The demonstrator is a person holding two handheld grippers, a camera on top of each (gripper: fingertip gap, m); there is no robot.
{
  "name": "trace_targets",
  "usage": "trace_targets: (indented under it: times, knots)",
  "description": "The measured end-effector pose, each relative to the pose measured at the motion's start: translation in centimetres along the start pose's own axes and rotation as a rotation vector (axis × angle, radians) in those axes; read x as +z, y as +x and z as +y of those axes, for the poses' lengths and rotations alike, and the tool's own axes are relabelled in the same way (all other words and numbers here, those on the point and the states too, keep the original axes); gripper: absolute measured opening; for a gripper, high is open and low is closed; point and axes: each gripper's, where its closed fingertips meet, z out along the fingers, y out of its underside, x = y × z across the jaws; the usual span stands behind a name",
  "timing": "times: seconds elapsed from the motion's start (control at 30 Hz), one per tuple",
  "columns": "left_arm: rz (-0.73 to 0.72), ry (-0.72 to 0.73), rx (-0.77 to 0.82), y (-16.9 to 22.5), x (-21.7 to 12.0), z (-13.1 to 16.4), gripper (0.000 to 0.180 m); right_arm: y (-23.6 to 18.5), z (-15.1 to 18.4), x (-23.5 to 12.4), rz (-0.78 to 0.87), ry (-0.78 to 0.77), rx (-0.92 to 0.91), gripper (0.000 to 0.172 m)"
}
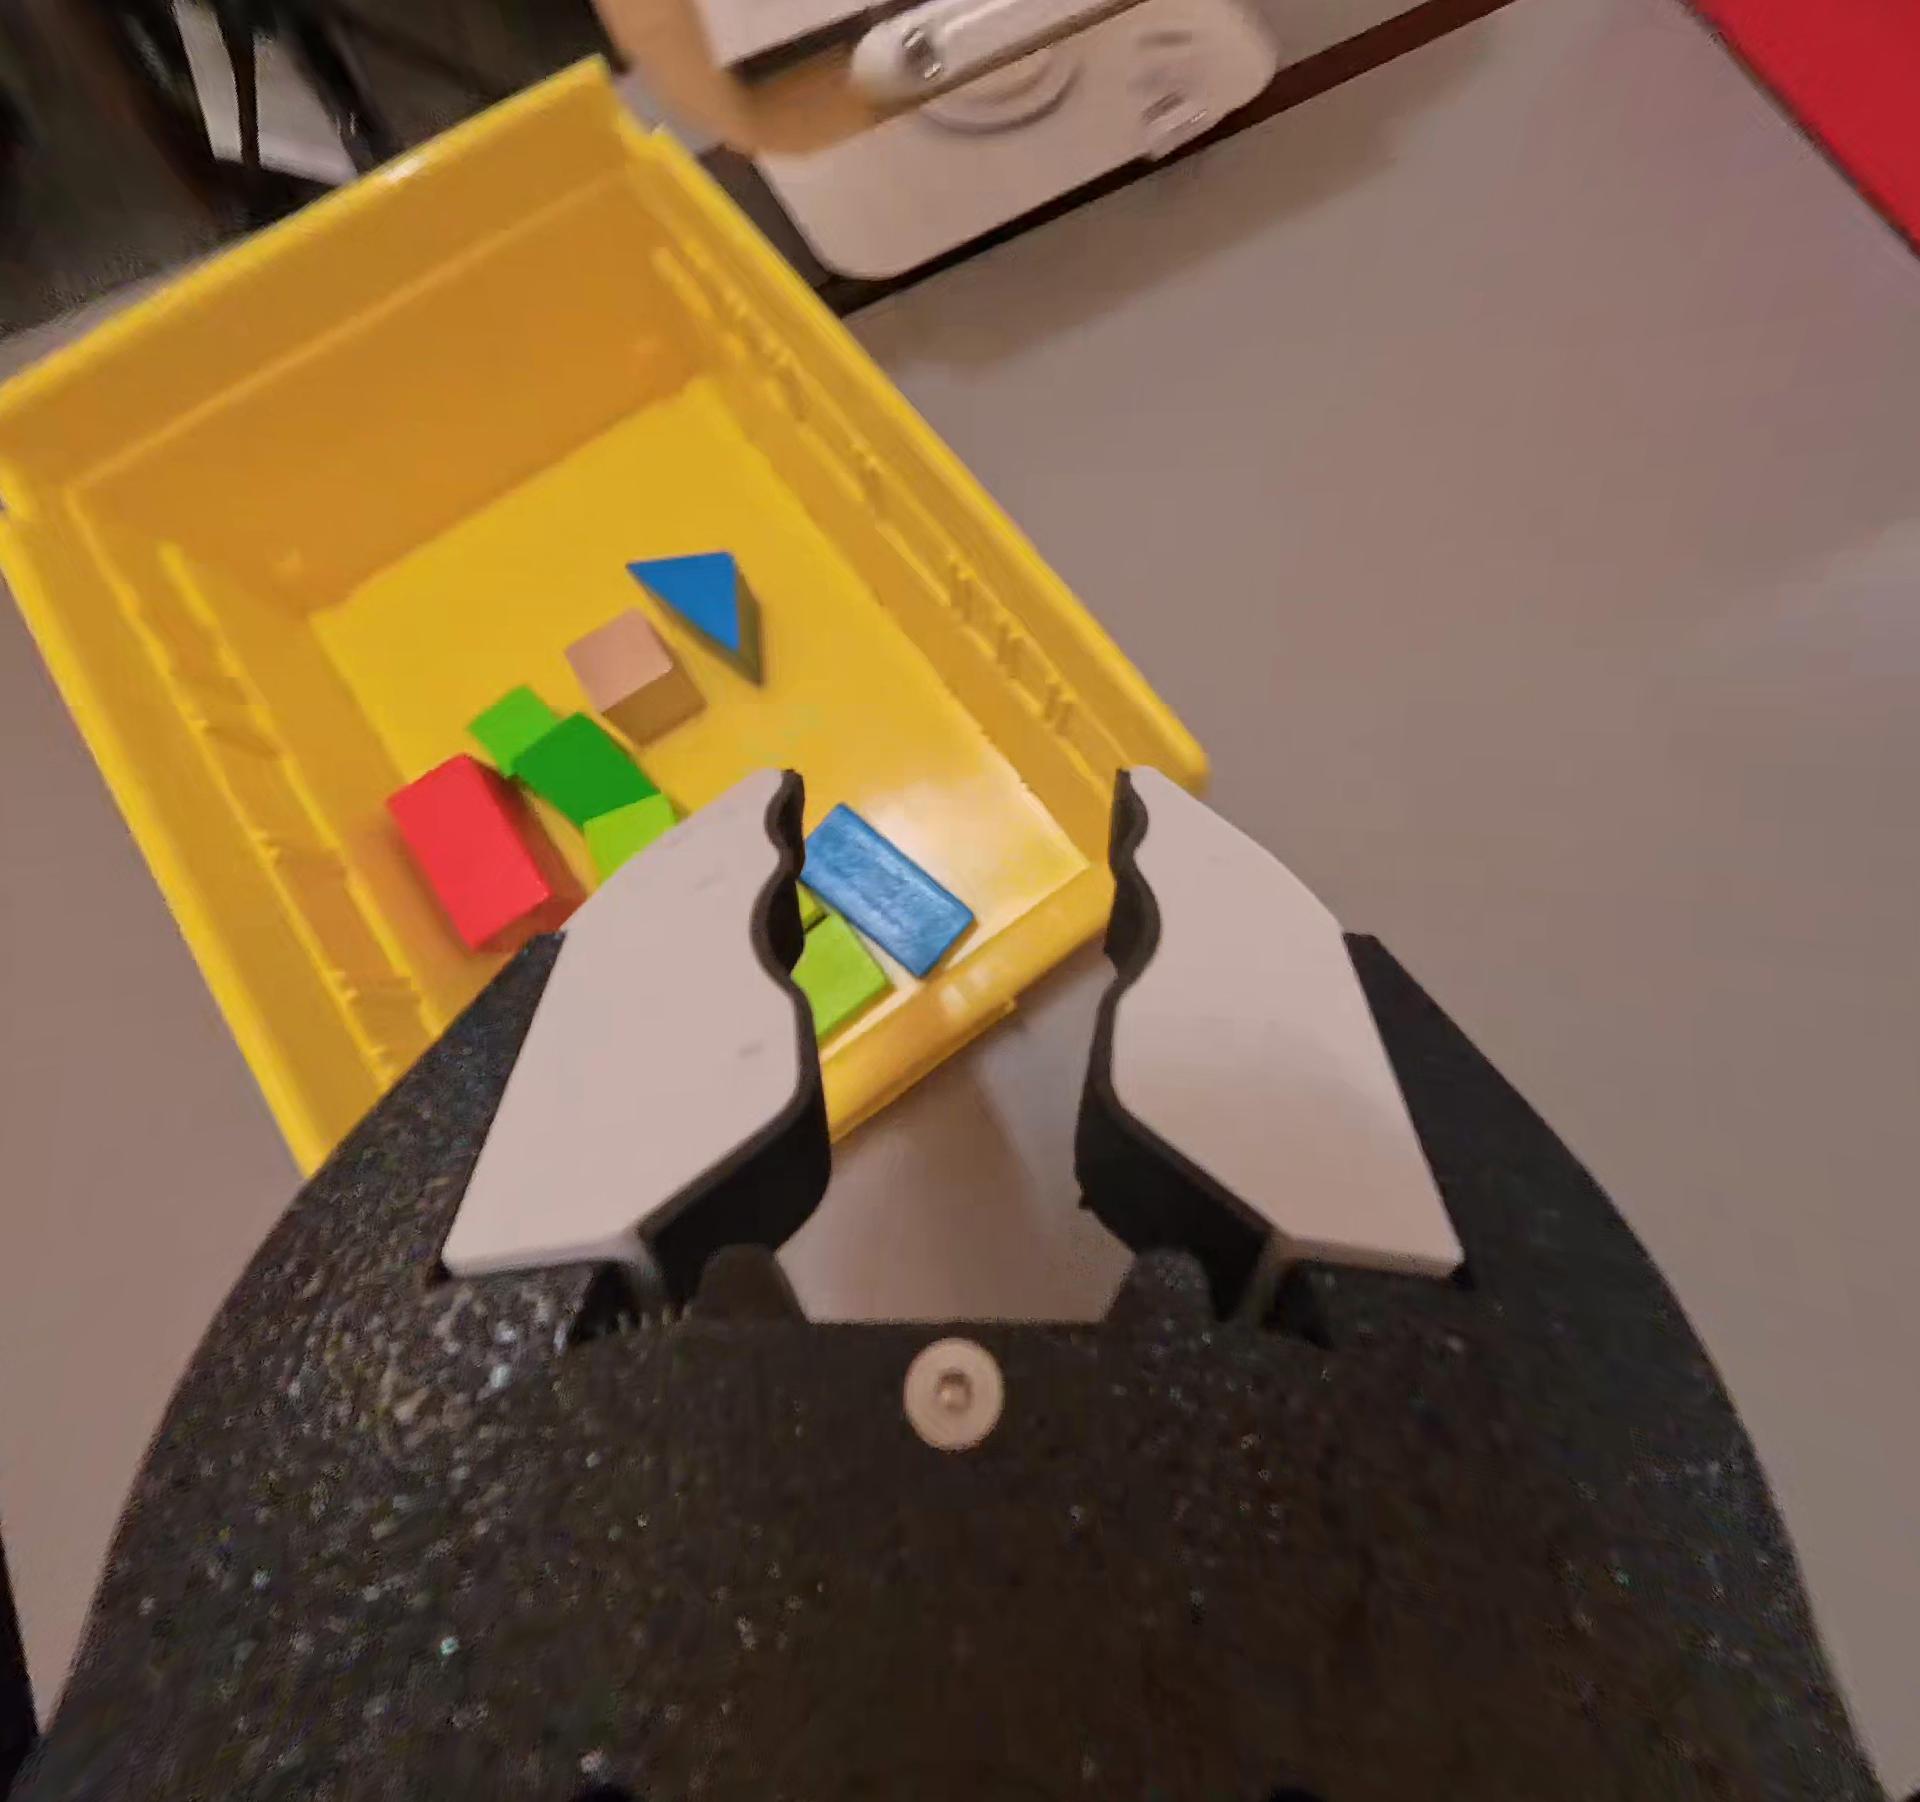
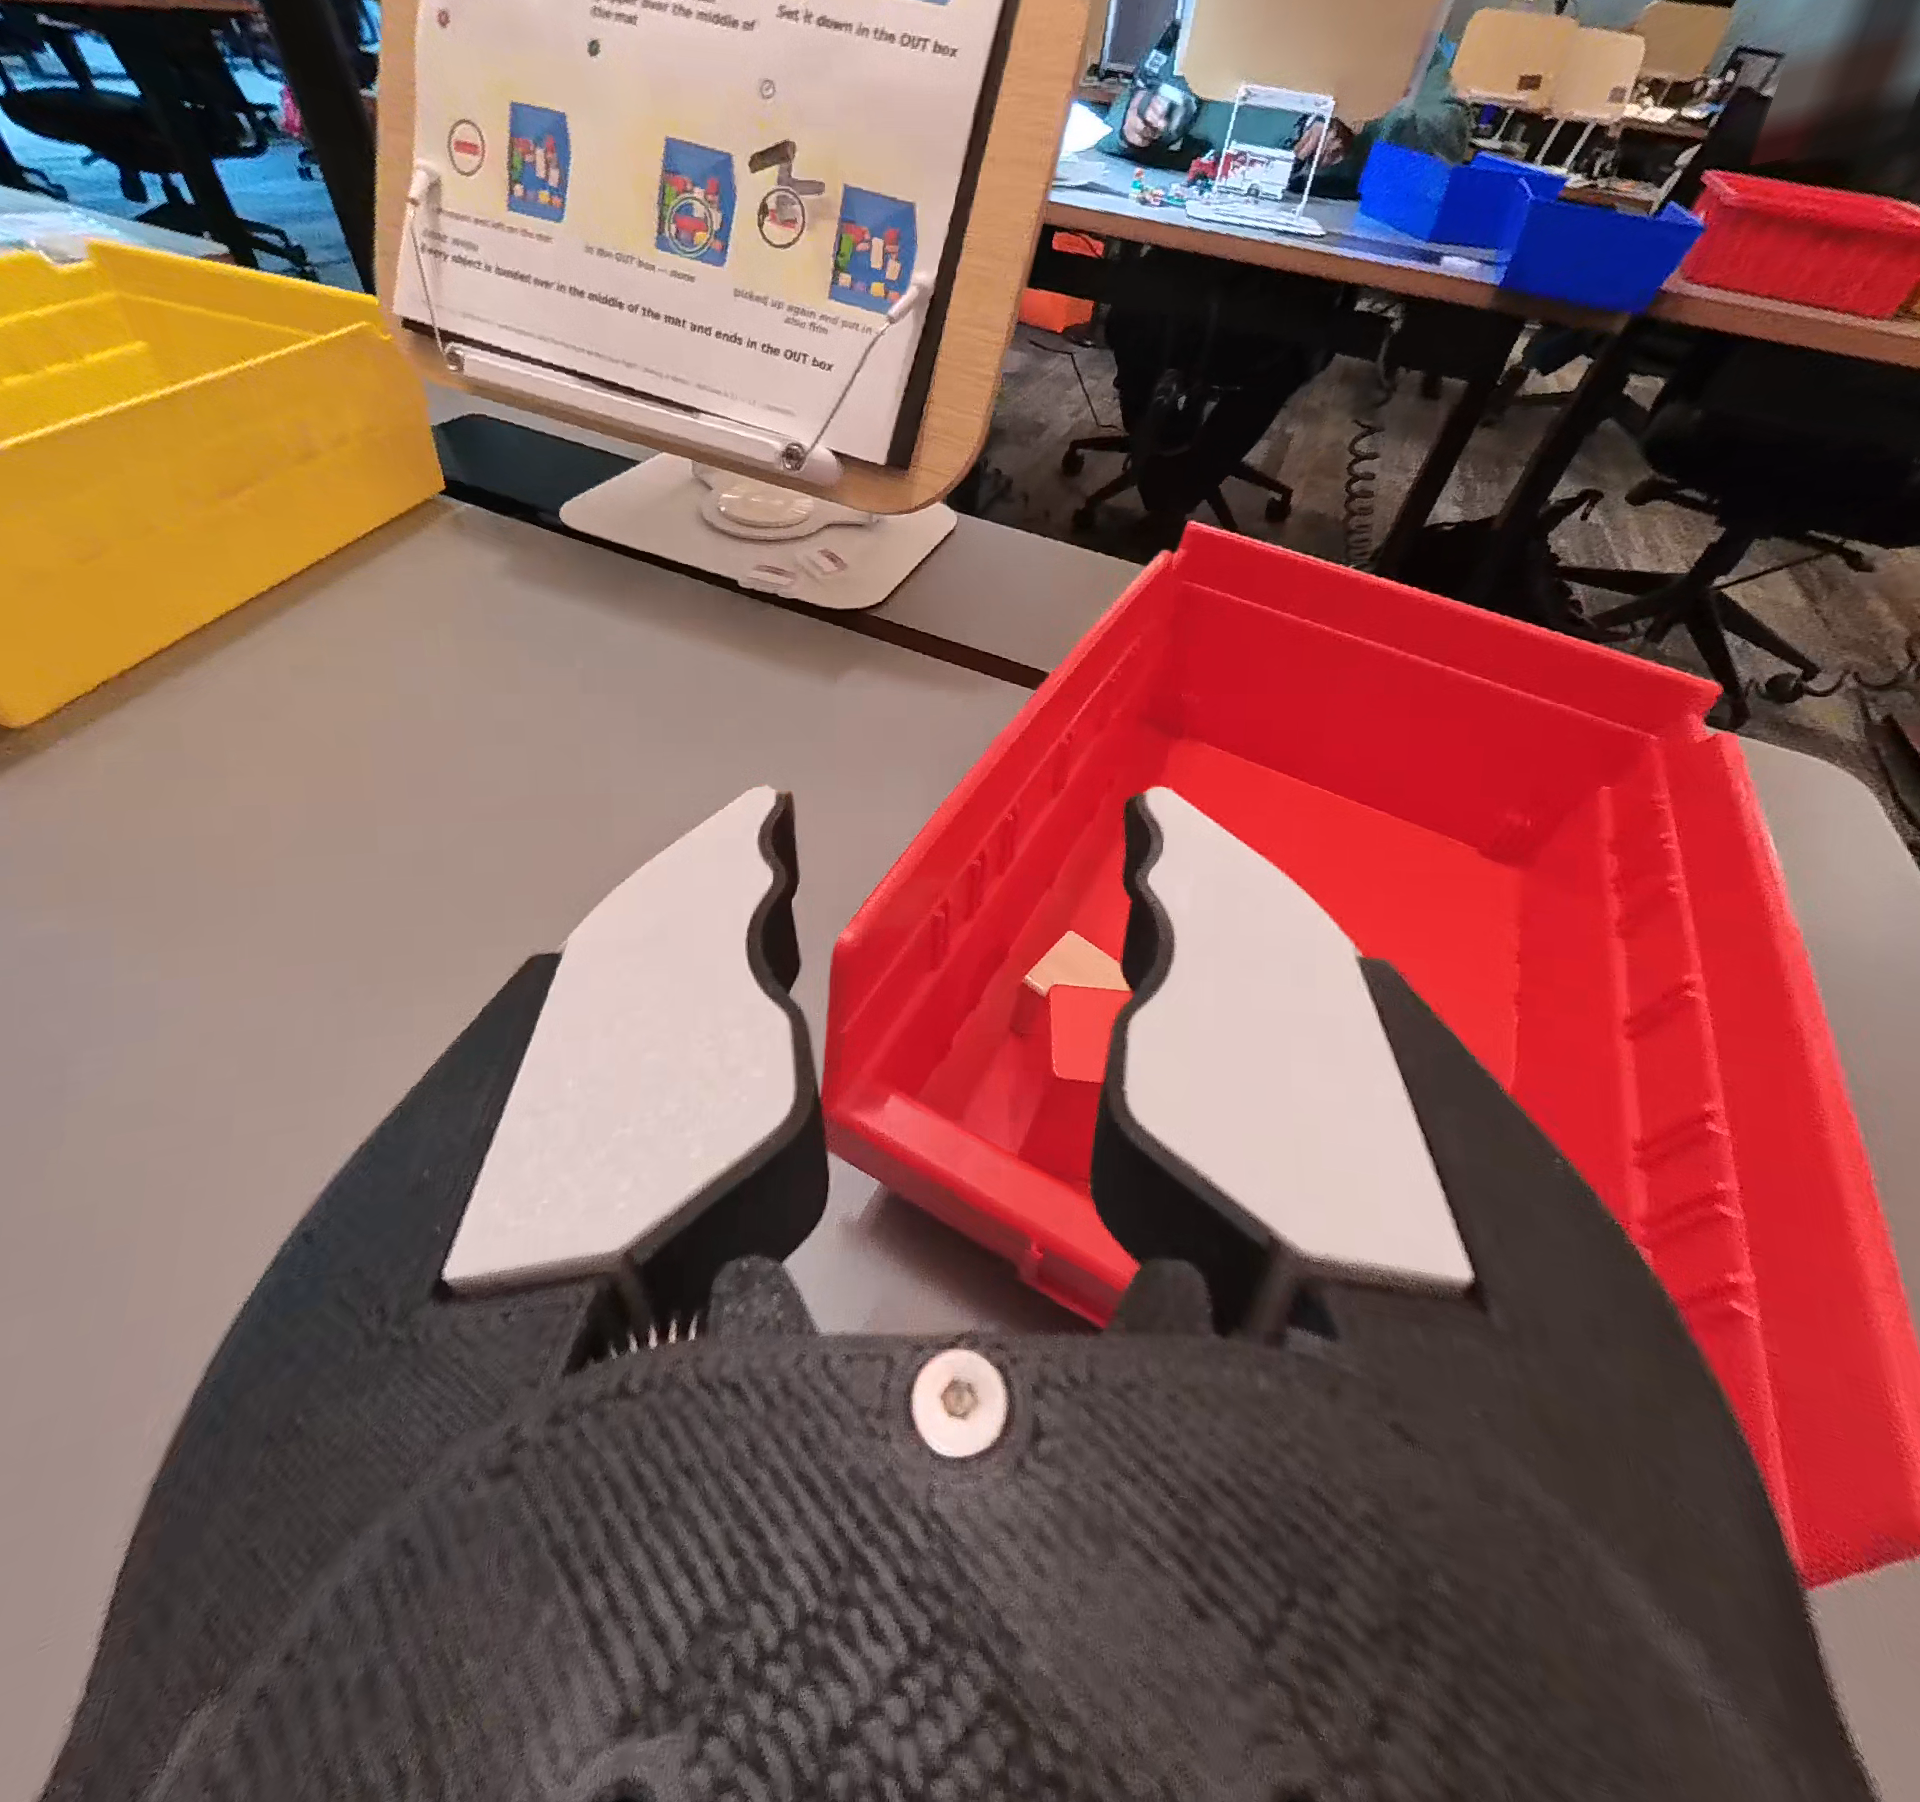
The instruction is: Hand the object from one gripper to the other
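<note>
Left gripper [image 1: 956, 796]: jaws wide apart, nothing between the pads, hovering above the near end of the yellow bin [image 1: 312, 381]. The bin stands on a grey table [image 1: 1455, 609].

Bin floor, left to right:
- red block [image 1: 468, 848], long, near the left wall
- dark green block [image 1: 577, 765] lying on 2 lighter green blocks, touching the red one
- plain wooden cube [image 1: 629, 672], farther back, apart from the greens
- blue triangular prism [image 1: 701, 599], just behind and right of the cube
- blue flat block [image 1: 883, 890], seen in the gap between the fingers but well below them; its near end leans on a light green block [image 1: 836, 973] that the left finger [image 1: 665, 973] partly hides

No pad touches any block.

Right gripper [image 2: 961, 817]: jaws likewise spread, grasp bare. It hangs over the near left corner of the red bin [image 2: 1455, 672]: left finger over the table, right finger [image 2: 1268, 1025] over the bin's inside. In that corner lie a pale wooden block [image 2: 1075, 968] and a red block [image 2: 1081, 1035], touching each other, both partly hidden behind the right finger and below it.

A paper sheet on a stand [image 2: 707, 142] sits at the table's far edge, between the 2 bins.
</note>
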Motion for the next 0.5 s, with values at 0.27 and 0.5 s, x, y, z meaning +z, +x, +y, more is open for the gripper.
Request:
trace_targets:
  times: [0.27,0.5]
  knots:
    - [-0.037,-0.274,-0.199,-3.4,5.5,-0.4,0.056,-0.6,0.0,0.2,-0.002,-0.004,-0.066,0.058]
    - [-0.036,-0.503,-0.467,-5.4,12.0,-0.2,0.064,-0.8,0.6,0.7,-0.018,-0.017,-0.075,0.059]
